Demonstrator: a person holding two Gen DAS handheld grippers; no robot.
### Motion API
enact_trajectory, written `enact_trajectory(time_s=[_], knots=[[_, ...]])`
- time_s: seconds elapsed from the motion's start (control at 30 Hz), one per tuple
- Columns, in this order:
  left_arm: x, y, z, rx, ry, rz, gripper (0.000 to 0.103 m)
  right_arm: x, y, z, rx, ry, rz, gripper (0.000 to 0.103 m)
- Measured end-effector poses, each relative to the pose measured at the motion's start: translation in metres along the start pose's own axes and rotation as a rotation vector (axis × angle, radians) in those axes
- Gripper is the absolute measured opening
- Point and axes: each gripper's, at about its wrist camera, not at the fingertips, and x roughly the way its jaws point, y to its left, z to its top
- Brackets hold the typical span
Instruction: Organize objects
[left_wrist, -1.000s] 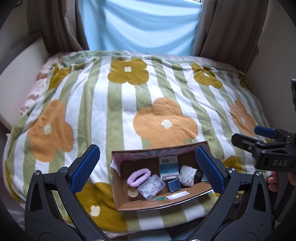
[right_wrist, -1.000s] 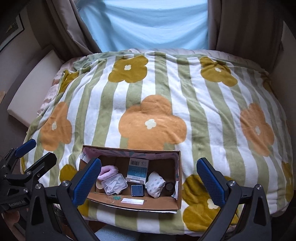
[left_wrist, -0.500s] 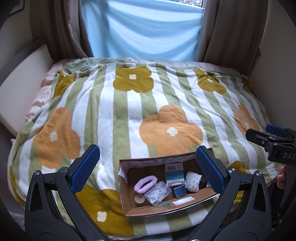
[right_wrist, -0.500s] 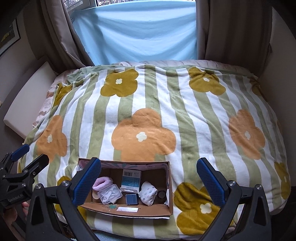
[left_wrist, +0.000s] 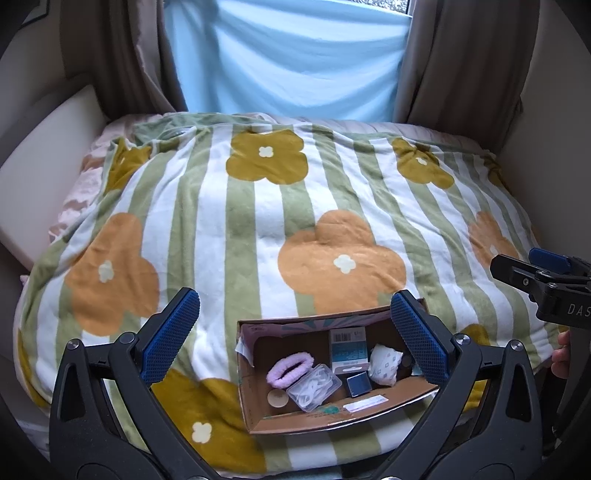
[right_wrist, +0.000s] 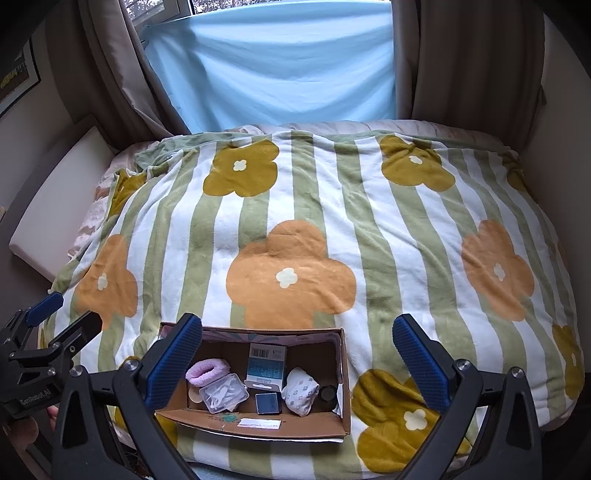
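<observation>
Two claws are hovering over a cardboard box (left_wrist: 334, 415) that's sitting on the near edge of a bed, on top of a striped flower blanket (left_wrist: 258, 221). Left claw (left_wrist: 295, 334) is hanging wide apart with nothing in it, its blue pads straddling the box in its own view. Right claw (right_wrist: 297, 356) is doing the same, spread wide and gripping nothing, above the box and a bit to its right. Inside the box, a fuzzy pink scrunchie (right_wrist: 207, 370) is lying at the left end, with a clear plastic case (right_wrist: 223, 392) just in front of it. A blue carded package (right_wrist: 266, 363) is leaning against the back wall in the middle, a small dark blue square tin (right_wrist: 268, 402) is lying in front of that, and a white patterned pouch (right_wrist: 300, 390) is sitting to the right of the tin. A small dark round thing (right_wrist: 327, 392) is tucked in the right end, too small to tell what it is. Behind the bed a light blue sheet (right_wrist: 273, 62) is hanging between brown curtains (right_wrist: 469, 55).
</observation>
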Motion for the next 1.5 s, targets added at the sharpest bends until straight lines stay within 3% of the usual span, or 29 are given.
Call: enact_trajectory(time_s=[1.5], knots=[[-0.005, -0.004, 0.005, -0.003, -0.024, 0.052, 0.103, 0.006, 0.008, 0.001, -0.006, -0.004, 0.009, 0.103]])
